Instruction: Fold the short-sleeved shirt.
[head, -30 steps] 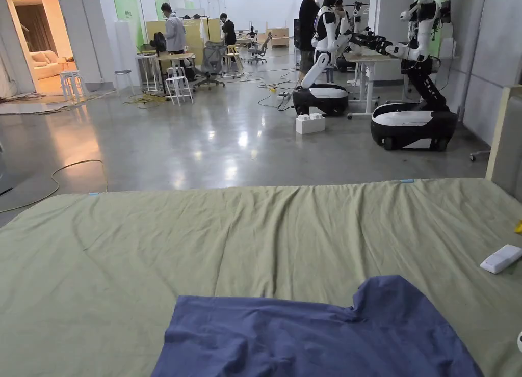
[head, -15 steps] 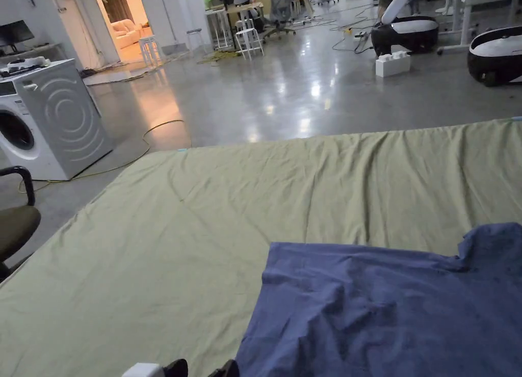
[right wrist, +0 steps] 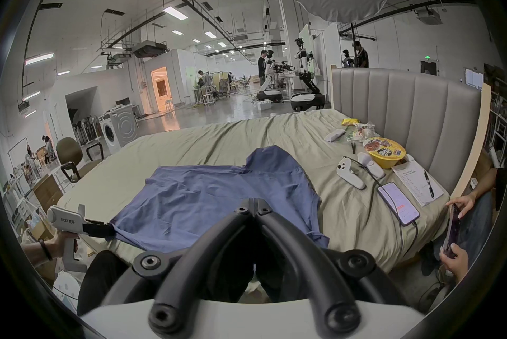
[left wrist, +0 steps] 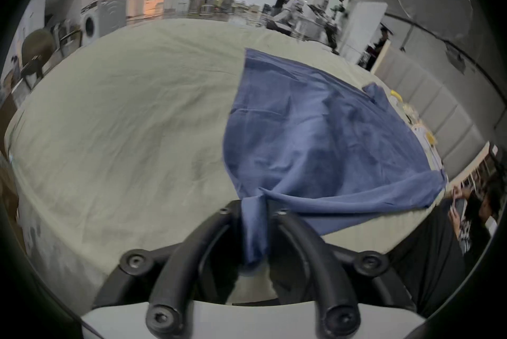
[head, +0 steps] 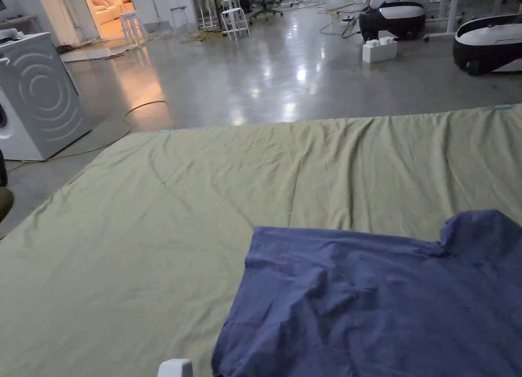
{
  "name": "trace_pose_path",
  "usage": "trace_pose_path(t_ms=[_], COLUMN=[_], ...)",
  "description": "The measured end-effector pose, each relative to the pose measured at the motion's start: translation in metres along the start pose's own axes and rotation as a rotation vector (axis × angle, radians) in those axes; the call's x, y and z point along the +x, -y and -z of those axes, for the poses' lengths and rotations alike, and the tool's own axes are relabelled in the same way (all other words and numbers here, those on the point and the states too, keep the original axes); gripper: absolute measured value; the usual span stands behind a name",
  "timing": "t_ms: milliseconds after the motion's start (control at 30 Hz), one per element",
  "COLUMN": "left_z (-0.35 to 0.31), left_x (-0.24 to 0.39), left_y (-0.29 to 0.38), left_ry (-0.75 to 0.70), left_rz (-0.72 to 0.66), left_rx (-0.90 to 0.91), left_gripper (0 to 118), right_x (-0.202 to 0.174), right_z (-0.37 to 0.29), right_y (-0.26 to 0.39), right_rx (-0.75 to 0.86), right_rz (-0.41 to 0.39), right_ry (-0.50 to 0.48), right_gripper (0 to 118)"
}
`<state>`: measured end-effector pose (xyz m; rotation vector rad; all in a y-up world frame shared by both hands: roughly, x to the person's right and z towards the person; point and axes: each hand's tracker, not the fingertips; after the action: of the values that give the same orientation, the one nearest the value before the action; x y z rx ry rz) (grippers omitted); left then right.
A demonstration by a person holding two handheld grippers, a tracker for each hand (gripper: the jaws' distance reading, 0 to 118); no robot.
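I count one blue shirt [right wrist: 216, 196] mid-frame on one bed [right wrist: 219, 147], and my two grippers [right wrist: 253, 203]. At right lie one phone [right wrist: 399, 203], one noodle bowl [right wrist: 384, 152], and two white controllers [right wrist: 351, 174]. One washing machine [right wrist: 118, 129] stands at left.

Short dark lettering stands on the white body of the left gripper [right wrist: 111, 228], bold print on the noodle bowl [right wrist: 384, 152] lid, while writing on the paper sheet [right wrist: 414, 183] and phone [right wrist: 397, 203] is illegibly small.
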<state>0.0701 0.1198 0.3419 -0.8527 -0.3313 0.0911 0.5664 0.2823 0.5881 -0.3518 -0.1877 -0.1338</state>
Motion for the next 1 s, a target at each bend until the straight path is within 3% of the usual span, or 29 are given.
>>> trace_pose_path(t_ms=[167,267,300,400,433,500,633,733,867,900,1000], left_z=[0.014,0.016,0.018,0.021,0.022,0.022,0.02,0.021,0.02,0.019,0.018], left_x=[0.016,0.022,0.023,0.025,0.026,0.026,0.027,0.027,0.026,0.025,0.025], left_y=[-0.002,-0.006,-0.007,-0.01,-0.012,-0.013,-0.009,-0.008,-0.008,-0.008,-0.007], left_ry=[-0.076,-0.092,-0.099,-0.11,-0.111,-0.115,-0.123,-0.129,-0.131,-0.129,-0.124], left_rz=[0.16,0.164,0.161,0.154,0.145,0.137,0.136,0.126,0.122,0.118,0.098], left_rx=[-0.094,-0.112,-0.121,-0.148,-0.158,-0.166,-0.155,-0.148,-0.146,-0.144,-0.135], left_gripper=[14,14,14,14,15,14,14,14,14,14,14], right_x=[0.013,0.03,0.037,0.061,0.068,0.079,0.097,0.099,0.105,0.106,0.109], right_z=[0.003,0.009,0.012,0.03,0.039,0.056,0.098,0.124,0.148,0.153,0.159], right_y=[0.008,0.013,0.015,0.028,0.033,0.044,0.07,0.08,0.088,0.089,0.094], right_rx=[-0.02,-0.042,-0.048,-0.129,-0.158,-0.235,-0.336,-0.344,-0.389,-0.406,-0.443], right_rz=[0.001,-0.002,-0.008,0.001,0.008,0.044,0.216,0.167,0.166,0.153,0.143], right_ry=[0.065,0.111,0.122,0.136,0.115,0.101,0.081,0.063,0.007,0.007,0.021], right_gripper=[0,3,15,76,79,79,79,79,78,70,4])
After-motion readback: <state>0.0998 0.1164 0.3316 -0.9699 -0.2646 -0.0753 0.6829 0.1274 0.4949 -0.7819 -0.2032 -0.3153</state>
